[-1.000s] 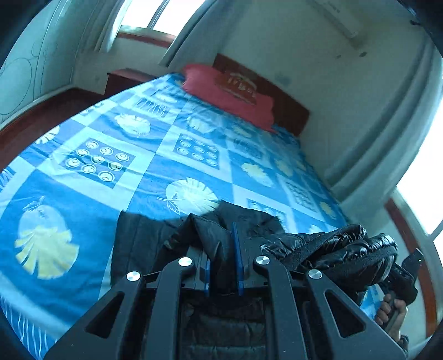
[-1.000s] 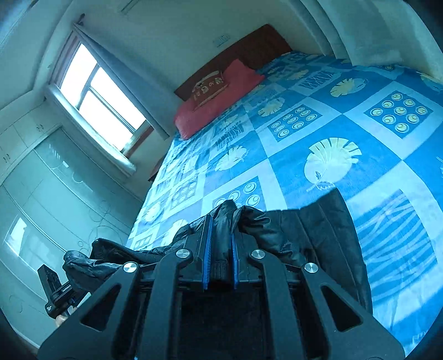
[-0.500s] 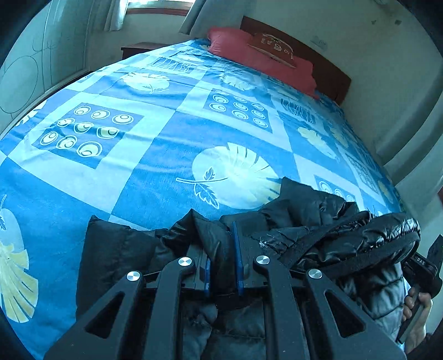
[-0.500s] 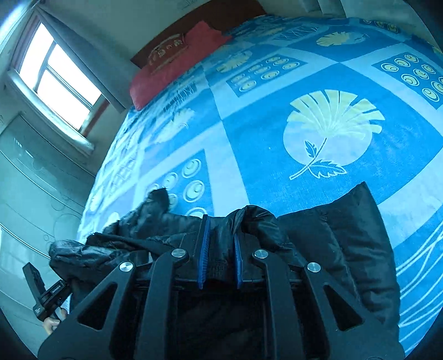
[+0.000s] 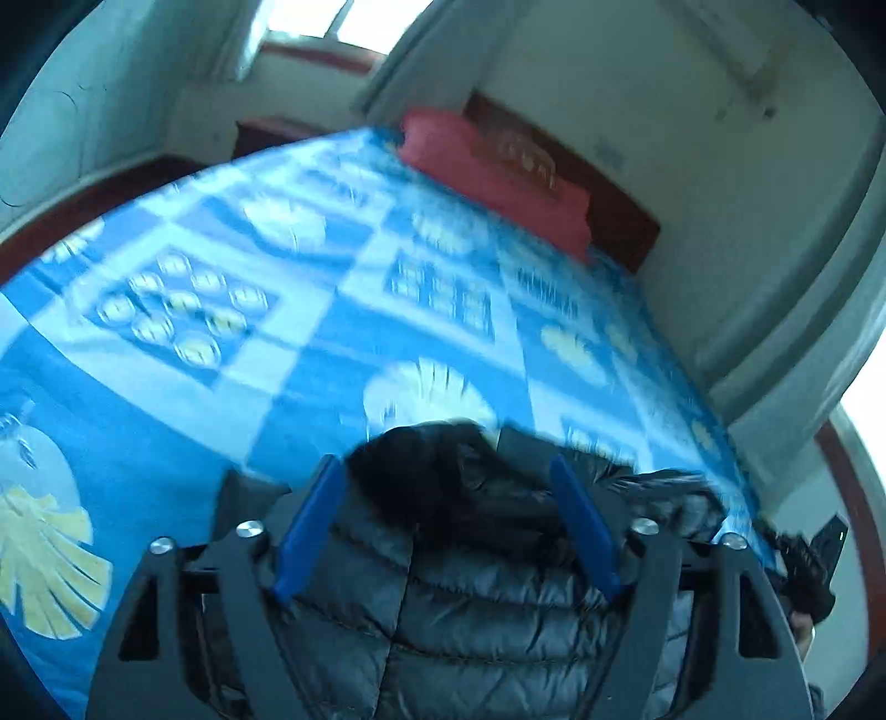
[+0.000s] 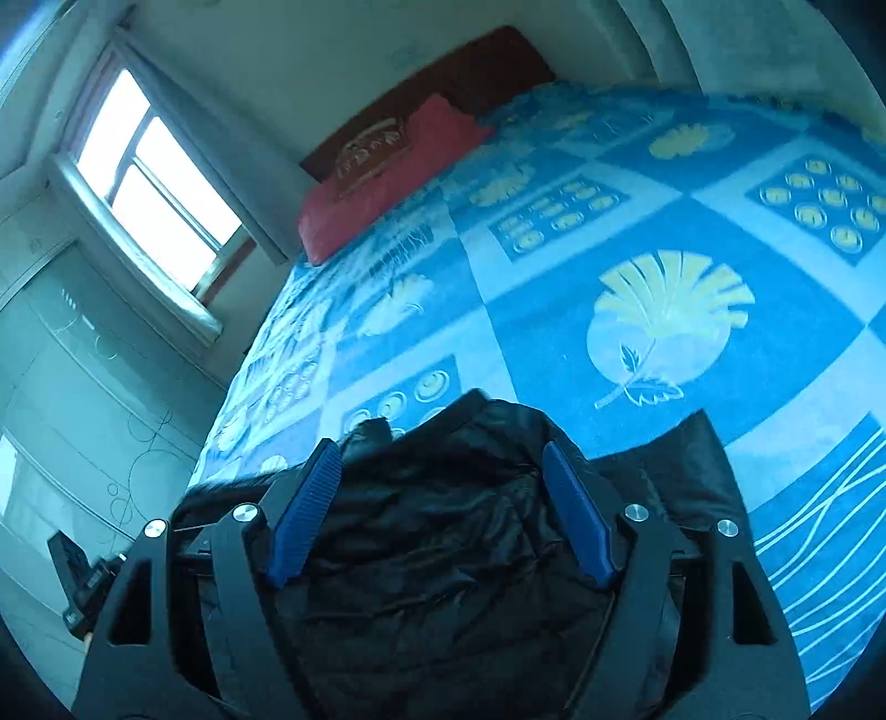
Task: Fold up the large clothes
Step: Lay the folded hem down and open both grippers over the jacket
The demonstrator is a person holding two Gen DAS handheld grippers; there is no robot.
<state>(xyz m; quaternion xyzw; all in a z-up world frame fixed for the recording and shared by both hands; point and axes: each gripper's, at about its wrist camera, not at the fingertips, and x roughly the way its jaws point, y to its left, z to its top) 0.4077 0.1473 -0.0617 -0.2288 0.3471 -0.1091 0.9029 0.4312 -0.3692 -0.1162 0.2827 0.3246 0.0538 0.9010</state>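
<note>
- Left wrist view: left gripper [image 5: 448, 479] low over a black puffer jacket [image 5: 487, 603] at the near edge of the bed [image 5: 310, 332].
- Blue fingers [image 5: 307, 526] spread wide and opening, jacket padding bulging up between them, pads apart from the fabric, nothing gripped.
- Jacket bunched and partly folded, quilted panels nearest the camera, a rumpled fold heaped at the far side against the blue patterned bedspread.
- Picture blurred throughout.
- Red pillow [image 5: 493, 183] at the far end of the bed, against a dark wooden headboard [image 5: 620, 221].
- Window [image 5: 315, 19] at top left, pale curtain beside it.
- At the right edge, part of the other gripper [image 5: 814, 565], with a bit of a hand [image 5: 803, 631] just under it.
- Right wrist view: right gripper [image 6: 440, 468] above the same black jacket [image 6: 443, 554], here showing creased, shiny fabric.
- Blue ribbed fingers [image 6: 304, 509] wide apart and opening, jacket lying between without contact on either pad, no hold.
- A flat dark panel of the jacket reaching out to the right over the bedspread, beside a pale leaf motif [image 6: 664, 321].
- Red pillow [image 6: 387, 183] and headboard [image 6: 443, 94] at the far end, bright window [image 6: 149, 188] on the left wall.
- Frosted wardrobe doors [image 6: 83, 387] on the left; the other gripper [image 6: 77, 581] dark at the lower left edge.
</note>
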